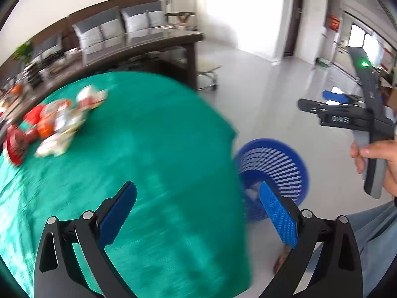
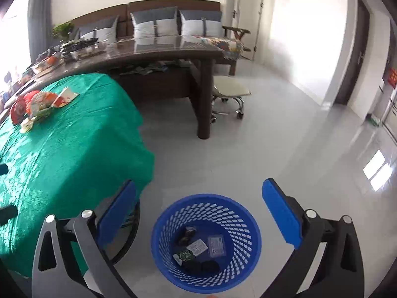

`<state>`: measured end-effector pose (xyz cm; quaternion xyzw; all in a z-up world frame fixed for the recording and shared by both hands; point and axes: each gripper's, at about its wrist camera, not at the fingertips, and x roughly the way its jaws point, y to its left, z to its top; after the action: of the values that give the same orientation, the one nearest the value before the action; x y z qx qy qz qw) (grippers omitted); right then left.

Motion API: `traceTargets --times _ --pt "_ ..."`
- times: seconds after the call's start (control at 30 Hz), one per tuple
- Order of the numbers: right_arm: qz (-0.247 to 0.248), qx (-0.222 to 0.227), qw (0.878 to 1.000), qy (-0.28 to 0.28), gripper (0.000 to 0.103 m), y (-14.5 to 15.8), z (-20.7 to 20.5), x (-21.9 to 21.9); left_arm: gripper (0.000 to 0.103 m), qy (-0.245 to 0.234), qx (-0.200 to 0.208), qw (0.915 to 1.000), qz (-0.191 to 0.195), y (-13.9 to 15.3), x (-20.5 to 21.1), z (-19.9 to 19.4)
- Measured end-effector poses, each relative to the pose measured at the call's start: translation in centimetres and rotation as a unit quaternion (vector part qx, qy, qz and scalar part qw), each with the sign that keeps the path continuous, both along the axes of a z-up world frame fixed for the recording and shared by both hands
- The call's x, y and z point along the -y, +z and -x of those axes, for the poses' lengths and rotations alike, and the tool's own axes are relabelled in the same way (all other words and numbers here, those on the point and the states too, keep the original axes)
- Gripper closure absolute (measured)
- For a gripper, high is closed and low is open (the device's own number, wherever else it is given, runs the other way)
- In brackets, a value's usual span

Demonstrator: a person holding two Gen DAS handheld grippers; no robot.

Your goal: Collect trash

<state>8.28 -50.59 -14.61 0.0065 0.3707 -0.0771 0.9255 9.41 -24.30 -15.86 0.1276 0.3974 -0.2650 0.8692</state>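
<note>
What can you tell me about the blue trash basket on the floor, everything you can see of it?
The blue basket is a round, open-topped bin that looks like plastic, with a solid rim and lattice walls of slanted slots. It stands upright on the pale tiled floor, beside the corner of the table with the green cloth. At its bottom lie several scraps: small wrappers or packets, a pale card and some dark pieces. Nothing visibly touches it except the floor and its contents; the right claw is above it, open and empty.

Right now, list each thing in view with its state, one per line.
Left gripper: fingers open, empty.
Right gripper: fingers open, empty, above the basket.
Blue basket: upright on the floor, a few wrappers inside.
Trash pile: on the green tablecloth, uncollected.
</note>
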Motion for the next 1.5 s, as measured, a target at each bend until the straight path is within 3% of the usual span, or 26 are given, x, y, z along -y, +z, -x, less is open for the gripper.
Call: traceTargets --times 0.1,0.23,0.43,0.63,0.73,0.93,1.17,1.33,1.5 --pt "0.020 0.017 0.999 0.046 0.005 0.4 0.1 -6.1 0.005 0.050 -0.004 0.9987 -0.008 0.4 -5.9 -0.9" --pt "-0.020 0.018 0.993 0.114 0.005 1.1 -0.5 -14.5 0.005 0.122 0.000 0.9924 -0.016 0.6 -13.4 -2.5" --pt "-0.044 -0.048 0.978 0.199 0.005 0.6 -5.1 -25.8 0.005 0.211 -0.011 0.9772 -0.016 0.5 -22.3 -4.7" --pt "-0.037 -0.084 0.971 0.221 0.005 -1.1 -9.3 -31.2 0.005 0.255 -0.037 0.9662 -0.012 -0.9 -27.6 -5.9" --pt "-0.041 -0.091 0.970 0.220 0.005 -1.8 -10.1 -32.1 0.005 0.261 -0.055 0.9639 -0.004 -1.9 -29.0 -6.1" --pt "-0.044 -0.107 0.970 0.216 0.005 -2.3 -10.6 -32.4 0.005 0.247 -0.052 0.9675 -0.016 -2.2 -28.6 -6.7" --pt "-0.041 -0.107 0.970 0.215 0.005 -2.4 -10.7 -32.5 0.004 0.253 -0.053 0.9660 -0.014 -2.1 -28.4 -8.8" --pt "-0.041 -0.107 0.970 0.215 0.005 -2.4 -10.7 -32.5 0.004 0.249 -0.037 0.9678 -0.015 -1.4 -27.7 -13.6" --pt "-0.041 -0.107 0.970 0.215 0.005 -2.4 -10.7 -32.5 0.004 0.253 -0.034 0.9663 0.030 -1.1 -27.4 -20.4"
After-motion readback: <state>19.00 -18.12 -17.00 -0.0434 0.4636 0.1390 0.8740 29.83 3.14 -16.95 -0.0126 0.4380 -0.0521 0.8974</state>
